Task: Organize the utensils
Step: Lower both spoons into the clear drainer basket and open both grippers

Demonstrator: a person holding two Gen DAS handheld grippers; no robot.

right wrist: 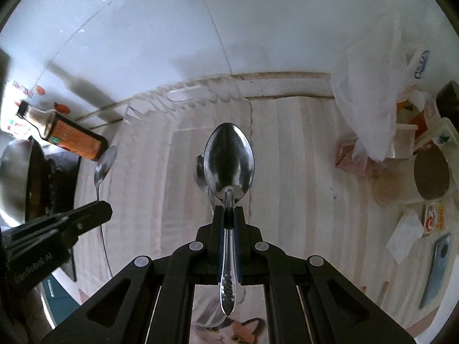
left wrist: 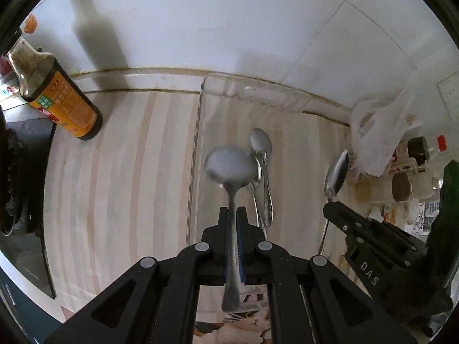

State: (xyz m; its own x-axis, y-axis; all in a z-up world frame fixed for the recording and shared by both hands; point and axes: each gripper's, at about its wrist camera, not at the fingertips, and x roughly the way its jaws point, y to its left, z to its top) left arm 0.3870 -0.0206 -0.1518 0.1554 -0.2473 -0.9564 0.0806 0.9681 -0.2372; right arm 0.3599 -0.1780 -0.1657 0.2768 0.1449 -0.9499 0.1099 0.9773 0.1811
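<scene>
counter (left wrist: 114,172) pale beige-and-cream stripes | wall (left wrist: 229,28) white tiles | bottle (left wrist: 61,97) dark, orange label, orange cap | spoons (right wrist: 229,160) shiny silver | grippers (left wrist: 233,215) black, blue pads | bag (right wrist: 370,91) white | tray (left wrist: 200,132) clear

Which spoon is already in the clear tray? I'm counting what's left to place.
The spoon lying flat inside the clear tray; the other two are clamped in the left gripper and right gripper.

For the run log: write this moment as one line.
left tongs: shut on steel spoon | right tongs: shut on shiny steel spoon | clear plastic tray: one spoon inside
</scene>
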